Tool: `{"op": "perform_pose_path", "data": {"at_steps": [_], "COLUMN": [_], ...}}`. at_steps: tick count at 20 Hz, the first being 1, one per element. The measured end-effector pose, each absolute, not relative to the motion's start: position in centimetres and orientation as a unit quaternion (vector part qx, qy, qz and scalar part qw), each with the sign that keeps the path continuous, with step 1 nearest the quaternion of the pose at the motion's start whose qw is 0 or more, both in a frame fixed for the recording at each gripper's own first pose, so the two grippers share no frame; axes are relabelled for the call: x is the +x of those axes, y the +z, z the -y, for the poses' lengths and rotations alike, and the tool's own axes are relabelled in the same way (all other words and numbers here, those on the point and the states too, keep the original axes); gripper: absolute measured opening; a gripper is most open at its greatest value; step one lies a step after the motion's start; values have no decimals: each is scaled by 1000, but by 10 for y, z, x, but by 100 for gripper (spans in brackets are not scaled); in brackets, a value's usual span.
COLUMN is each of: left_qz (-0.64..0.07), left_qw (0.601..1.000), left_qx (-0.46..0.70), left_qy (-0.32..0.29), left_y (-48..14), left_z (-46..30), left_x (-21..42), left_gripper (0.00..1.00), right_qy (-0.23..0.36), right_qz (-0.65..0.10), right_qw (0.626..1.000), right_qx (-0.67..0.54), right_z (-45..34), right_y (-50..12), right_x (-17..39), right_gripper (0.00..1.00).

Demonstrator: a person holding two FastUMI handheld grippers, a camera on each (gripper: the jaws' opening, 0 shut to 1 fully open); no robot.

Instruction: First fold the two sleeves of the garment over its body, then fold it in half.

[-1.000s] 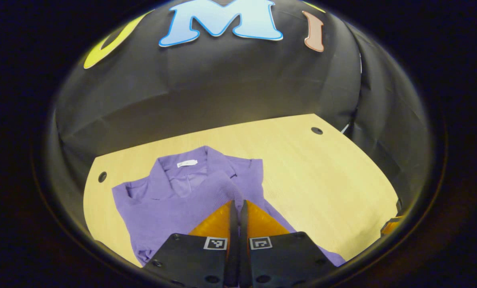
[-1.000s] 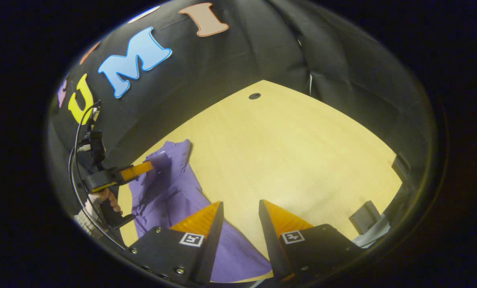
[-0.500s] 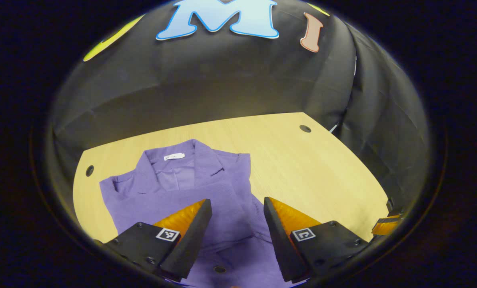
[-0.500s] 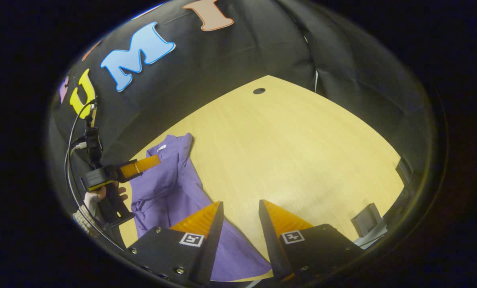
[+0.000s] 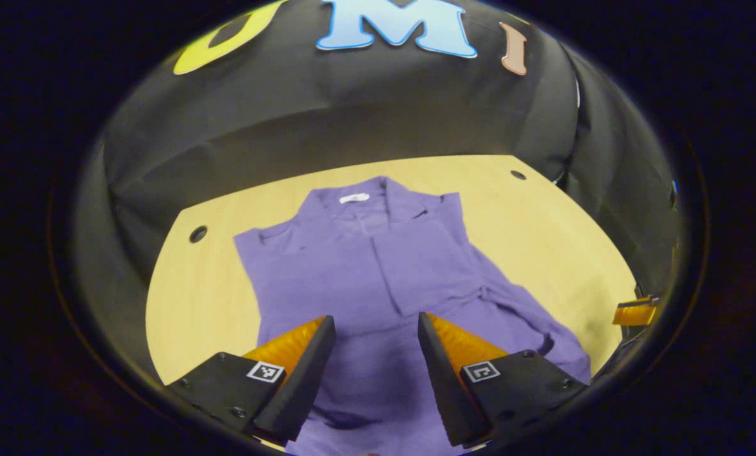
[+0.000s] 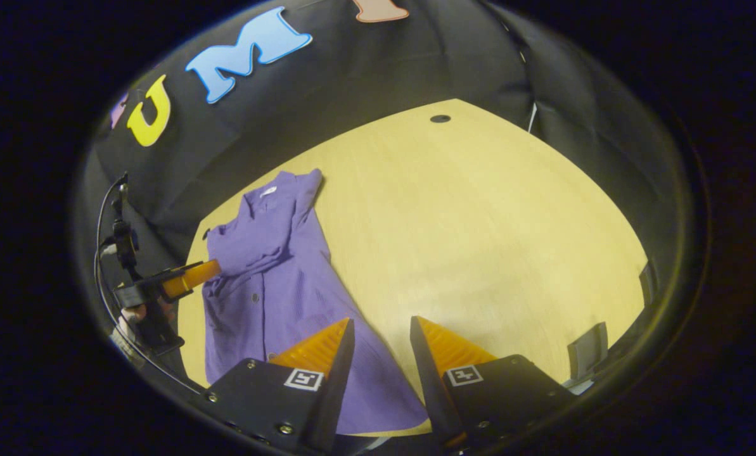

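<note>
Purple garment [image 5: 365, 272] lies flat on the pale wooden table [image 5: 200, 297], its collar [image 5: 378, 193] toward the black cloth wall [image 5: 327, 120] and its hem toward the near edge. In the left gripper view, going left to right: a round hole [image 5: 198, 234] is set in the tabletop near the far left corner, then comes the shirt's left shoulder, then the white tag [image 5: 353, 198] inside the collar. A sleeve [image 5: 425, 266] lies folded over the middle of the body. To its right, loose cloth [image 5: 530, 316] bunches in wrinkles along the garment's side, and a second hole [image 5: 518, 174] marks the far right corner of the table.

The left gripper [image 5: 376, 329] hangs above the lower body of the shirt with its jaws spread wide and nothing between them. At the far right edge of that view, a part of the right gripper [image 5: 633, 313] pokes in over the table's edge.

In the right gripper view, a hand [image 6: 130, 313] at the far left holds the left gripper [image 6: 191, 278] just above the shirt's edge. The garment [image 6: 276, 278] stretches along the table's left part, with bare wood [image 6: 479, 240] to its right. The right gripper [image 6: 381, 342] hovers over the shirt's hem corner, jaws parted and holding nothing. A small grey block [image 6: 585, 350] stands near the table's right edge.
</note>
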State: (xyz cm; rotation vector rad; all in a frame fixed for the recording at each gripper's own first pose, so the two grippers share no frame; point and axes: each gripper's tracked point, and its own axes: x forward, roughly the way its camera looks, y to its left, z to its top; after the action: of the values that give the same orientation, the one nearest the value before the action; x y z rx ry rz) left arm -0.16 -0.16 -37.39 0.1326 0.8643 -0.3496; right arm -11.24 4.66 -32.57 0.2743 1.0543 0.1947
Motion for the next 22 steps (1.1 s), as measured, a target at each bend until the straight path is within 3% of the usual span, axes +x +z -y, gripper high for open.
{"op": "perform_pose_path", "data": {"at_steps": [1,2,3,7,8,9,10,12,13,14,15,22], "left_qz": [-423,-431,-437,-463,-468,-474,-479,-493,-501,-507,-513,-548], "left_qw": [890,889,886,874,872,869,866,859,855,852,849,826], "left_qx": [57,55,58,73,77,80,81,78,77,79,82,108], "left_qy": [-158,-148,-140,-127,-125,-122,-118,-113,-109,-103,-97,-75], "left_y": [-377,-382,-386,-397,-398,-400,-402,-405,-407,-410,-411,-423], "left_z": [-13,-26,-41,-80,-88,-95,-103,-115,-122,-129,-136,-166], "left_x": [-16,-30,-44,-104,-117,-131,-144,-173,-185,-196,-207,-253], "left_gripper": [82,92,87,87,82,87,89,96,99,100,98,97], "right_qy": [99,106,112,136,142,149,153,163,167,170,172,186], "right_qz": [-508,-515,-521,-542,-550,-556,-563,-578,-585,-592,-597,-630], "right_qw": [846,842,838,823,818,813,808,797,791,786,783,754], "right_qx": [124,120,116,97,93,89,82,66,60,52,43,-6], "right_z": [-49,-52,-55,-63,-66,-66,-66,-65,-65,-64,-61,-54], "right_y": [-330,-333,-337,-345,-348,-349,-351,-355,-357,-361,-361,-368], "right_x": [-117,-121,-125,-139,-144,-150,-155,-168,-172,-178,-184,-217], "right_gripper": [56,56,56,56,65,60,67,67,60,71,77,77]}}
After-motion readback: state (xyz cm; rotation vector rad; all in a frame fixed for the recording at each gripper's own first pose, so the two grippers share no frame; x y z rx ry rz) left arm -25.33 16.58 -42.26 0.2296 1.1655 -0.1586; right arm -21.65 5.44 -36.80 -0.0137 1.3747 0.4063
